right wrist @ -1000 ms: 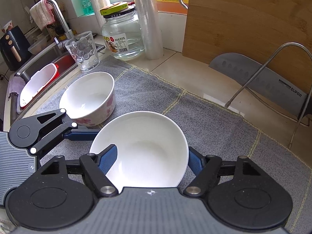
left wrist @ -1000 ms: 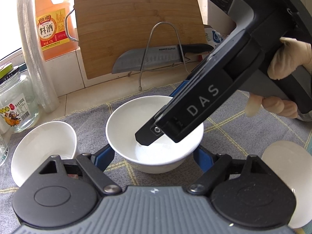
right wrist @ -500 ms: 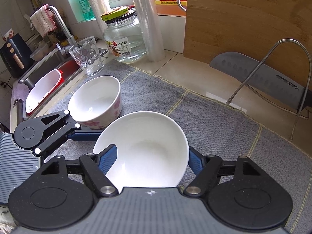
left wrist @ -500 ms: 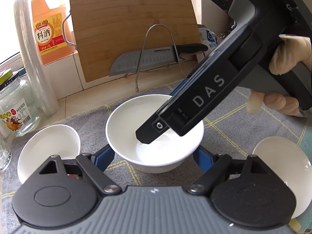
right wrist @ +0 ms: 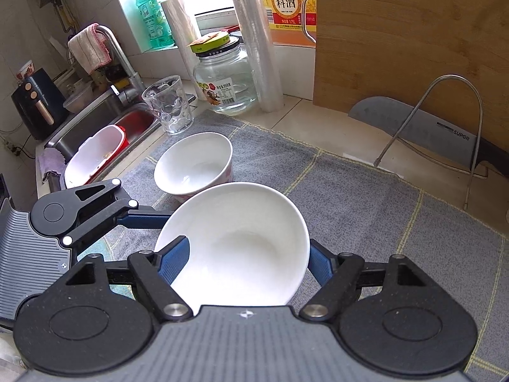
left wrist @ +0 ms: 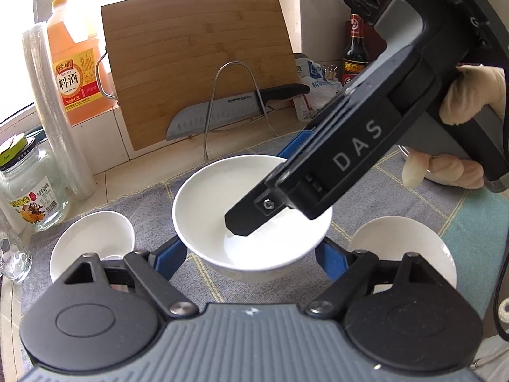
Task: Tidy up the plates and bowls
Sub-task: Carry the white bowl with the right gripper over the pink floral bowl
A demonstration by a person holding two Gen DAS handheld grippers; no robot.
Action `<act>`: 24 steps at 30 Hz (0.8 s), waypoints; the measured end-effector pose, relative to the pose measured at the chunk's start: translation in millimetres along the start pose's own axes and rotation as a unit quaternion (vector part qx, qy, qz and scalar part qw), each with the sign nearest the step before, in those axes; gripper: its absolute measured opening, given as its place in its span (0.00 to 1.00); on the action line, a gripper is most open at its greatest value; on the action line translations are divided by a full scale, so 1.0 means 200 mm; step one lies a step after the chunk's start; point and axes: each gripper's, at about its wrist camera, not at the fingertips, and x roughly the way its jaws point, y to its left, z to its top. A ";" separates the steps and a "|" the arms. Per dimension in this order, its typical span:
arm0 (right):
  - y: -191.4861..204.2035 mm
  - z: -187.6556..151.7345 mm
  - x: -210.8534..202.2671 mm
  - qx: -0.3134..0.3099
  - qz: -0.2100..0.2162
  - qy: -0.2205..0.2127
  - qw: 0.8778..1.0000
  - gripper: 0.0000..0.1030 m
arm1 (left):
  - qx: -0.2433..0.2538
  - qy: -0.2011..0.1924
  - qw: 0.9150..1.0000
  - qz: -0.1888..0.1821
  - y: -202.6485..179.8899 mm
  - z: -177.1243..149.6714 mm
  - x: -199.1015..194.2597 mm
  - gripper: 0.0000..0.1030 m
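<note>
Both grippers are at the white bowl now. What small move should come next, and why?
Probably tighten the right gripper before carrying anything: its jaws have just been opening slightly. It and the left gripper both flank the same white bowl, which looks tilted, so a looser hold might let it slip.

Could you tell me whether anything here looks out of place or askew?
Only the white bowl: it sits tilted, gripped by the left gripper and the right gripper at once. The right one's jaws have just been opening, with the bowl between them. Nothing looks spilled or broken.
</note>
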 end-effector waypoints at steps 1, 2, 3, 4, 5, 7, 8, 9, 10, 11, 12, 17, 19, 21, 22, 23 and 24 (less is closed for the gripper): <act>0.01 -0.01 -0.02 0.000 -0.001 0.000 1.000 0.81 | 0.002 0.000 1.000 -0.002 -0.01 0.00 -0.01 0.85; 0.02 -0.03 -0.03 -0.001 -0.003 -0.001 1.000 0.81 | 0.003 0.000 1.000 -0.005 -0.02 0.00 -0.03 0.85; 0.03 -0.04 -0.05 -0.002 -0.005 -0.001 1.000 0.81 | 0.006 -0.001 1.000 -0.009 -0.03 -0.01 -0.05 0.85; 0.04 -0.06 -0.06 -0.002 -0.007 -0.001 1.000 0.81 | 0.007 -0.002 1.000 -0.011 -0.04 -0.01 -0.06 0.85; 0.05 -0.08 -0.08 -0.001 -0.009 -0.002 1.000 0.81 | 0.010 -0.003 1.000 -0.013 -0.06 -0.01 -0.07 0.85; 0.07 -0.11 -0.11 0.002 -0.013 -0.003 1.000 0.81 | 0.015 -0.005 1.000 -0.019 -0.09 -0.01 -0.10 0.85; 0.07 -0.13 -0.13 0.004 -0.014 -0.005 1.000 0.81 | 0.016 -0.006 1.000 -0.023 -0.11 -0.02 -0.11 0.85; 0.08 -0.14 -0.14 0.006 -0.016 -0.005 1.000 0.81 | 0.017 -0.007 0.999 -0.027 -0.12 -0.02 -0.12 0.85; 0.08 -0.16 -0.16 0.007 -0.019 -0.006 1.000 0.81 | 0.018 -0.008 0.999 -0.031 -0.13 -0.02 -0.13 0.85; 0.09 -0.18 -0.18 0.008 -0.022 -0.007 1.000 0.81 | 0.020 -0.009 0.999 -0.034 -0.15 -0.02 -0.14 0.85; 0.09 -0.20 -0.20 0.009 -0.025 -0.008 1.000 0.81 | 0.022 -0.011 0.999 -0.038 -0.16 -0.02 -0.15 0.85; 0.11 -0.29 -0.29 0.022 -0.036 -0.018 0.999 0.82 | 0.033 -0.014 0.998 -0.054 -0.23 -0.03 -0.18 0.85; 0.11 -0.33 -0.32 0.027 -0.041 -0.019 0.999 0.82 | 0.037 -0.014 0.997 -0.061 -0.26 -0.04 -0.19 0.85; 0.12 -0.36 -0.33 0.030 -0.048 -0.019 0.998 0.82 | 0.040 -0.013 0.997 -0.066 -0.29 -0.04 -0.19 0.85; 0.12 -0.37 -0.34 0.032 -0.050 -0.019 0.998 0.82 | 0.042 -0.012 0.997 -0.071 -0.30 -0.04 -0.19 0.85; 0.11 -0.39 -0.35 0.035 -0.052 -0.019 0.998 0.82 | 0.044 -0.011 0.996 -0.074 -0.31 -0.05 -0.18 0.85; 0.11 -0.41 -0.36 0.039 -0.054 -0.019 0.998 0.82 | 0.046 -0.009 0.996 -0.077 -0.32 -0.05 -0.18 0.85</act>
